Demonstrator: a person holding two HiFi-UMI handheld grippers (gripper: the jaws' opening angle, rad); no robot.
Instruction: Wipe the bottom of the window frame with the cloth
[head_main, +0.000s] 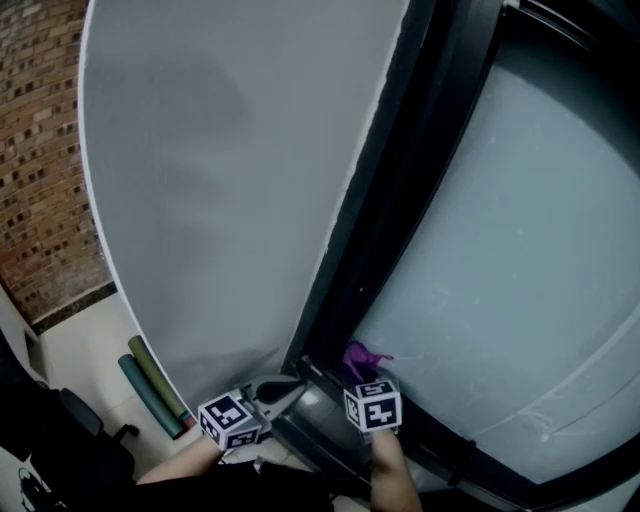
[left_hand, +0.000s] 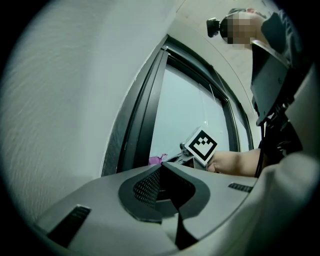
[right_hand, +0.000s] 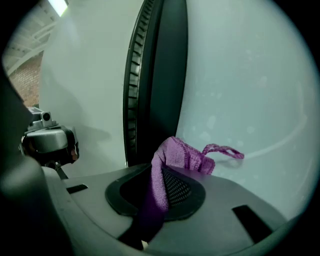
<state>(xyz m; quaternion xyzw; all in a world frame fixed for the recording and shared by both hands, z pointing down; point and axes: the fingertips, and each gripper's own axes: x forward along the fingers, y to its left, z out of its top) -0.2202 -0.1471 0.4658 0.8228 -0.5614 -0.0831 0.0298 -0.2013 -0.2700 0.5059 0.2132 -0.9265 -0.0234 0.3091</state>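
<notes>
A purple cloth is pinched in my right gripper, which is shut on it. The cloth's loop lies against the pale glass, right beside the dark window frame. My left gripper is shut with nothing in it and sits just left of the frame, by the grey wall panel. In the left gripper view the cloth and the right gripper's marker cube show past the jaws.
A brick wall stands at the far left. Rolled green mats and a black chair are on the floor at lower left. The glass pane fills the right side.
</notes>
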